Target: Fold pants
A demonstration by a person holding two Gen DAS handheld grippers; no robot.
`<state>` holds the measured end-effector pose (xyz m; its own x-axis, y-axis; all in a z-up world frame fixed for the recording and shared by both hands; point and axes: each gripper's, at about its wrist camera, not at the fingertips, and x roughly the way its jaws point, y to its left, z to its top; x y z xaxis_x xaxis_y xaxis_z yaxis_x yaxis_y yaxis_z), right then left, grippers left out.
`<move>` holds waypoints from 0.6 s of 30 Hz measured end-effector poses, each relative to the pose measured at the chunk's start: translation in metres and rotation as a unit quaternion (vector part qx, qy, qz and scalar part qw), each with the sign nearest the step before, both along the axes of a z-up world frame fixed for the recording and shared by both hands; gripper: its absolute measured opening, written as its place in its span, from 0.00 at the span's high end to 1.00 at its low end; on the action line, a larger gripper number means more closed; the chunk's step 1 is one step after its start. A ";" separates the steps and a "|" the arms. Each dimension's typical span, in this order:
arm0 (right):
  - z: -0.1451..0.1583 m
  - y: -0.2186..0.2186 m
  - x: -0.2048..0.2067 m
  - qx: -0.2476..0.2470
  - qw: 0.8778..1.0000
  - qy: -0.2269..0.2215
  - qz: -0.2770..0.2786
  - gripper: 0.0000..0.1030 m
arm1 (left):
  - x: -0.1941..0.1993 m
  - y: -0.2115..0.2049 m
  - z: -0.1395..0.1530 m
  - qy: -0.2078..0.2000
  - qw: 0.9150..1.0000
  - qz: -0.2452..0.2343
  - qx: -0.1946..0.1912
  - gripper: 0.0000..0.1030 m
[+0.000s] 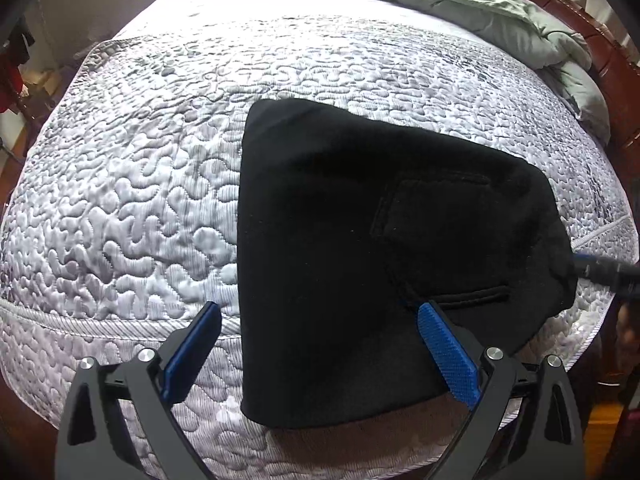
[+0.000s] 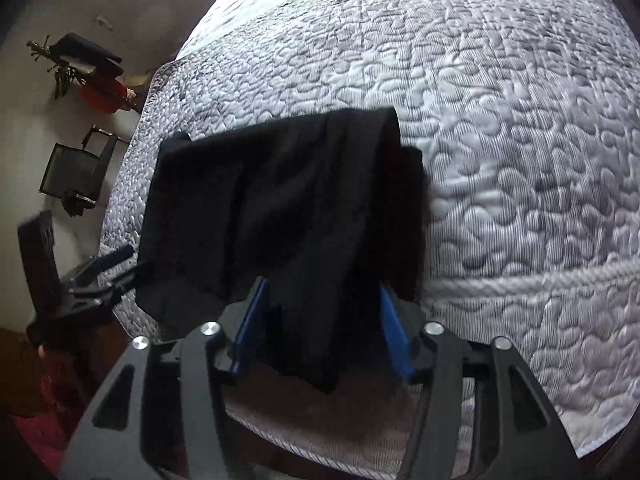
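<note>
The big gray quilt (image 1: pixel 140 184) covers the bed. The black pants (image 1: pixel 360 240) lie folded near its front edge, so both grippers can reach. The left gripper (image 1: pixel 318 314) is apart, holding nothing. The right gripper (image 2: pixel 320 296) is apart too, with cloth between its pads.

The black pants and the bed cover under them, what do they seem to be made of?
Pants: soft matte woven or knit cloth, probably cotton-like; it drapes limply and shows stitched pocket seams. Bed cover: quilted padded fabric with a slight sheen, likely synthetic; puffy stitched squiggles catch the light.
</note>
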<state>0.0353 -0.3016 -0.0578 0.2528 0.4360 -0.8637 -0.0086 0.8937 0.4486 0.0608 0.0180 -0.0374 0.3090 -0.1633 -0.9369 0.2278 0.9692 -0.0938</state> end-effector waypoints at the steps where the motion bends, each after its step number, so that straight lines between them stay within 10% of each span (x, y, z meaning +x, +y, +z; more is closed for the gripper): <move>1: -0.004 0.002 -0.004 0.011 1.000 0.007 0.002 0.47 | -0.001 -0.001 0.001 -0.001 1.000 0.000 -0.001 0.04; 9: -0.001 0.002 -0.010 -0.013 1.000 -0.011 0.009 0.88 | -0.010 -0.015 0.006 -0.014 1.000 -0.024 0.012 0.04; 18: -0.021 -0.002 -0.011 -0.025 1.000 0.011 -0.001 0.87 | -0.009 -0.018 0.001 -0.008 0.999 -0.033 0.010 0.04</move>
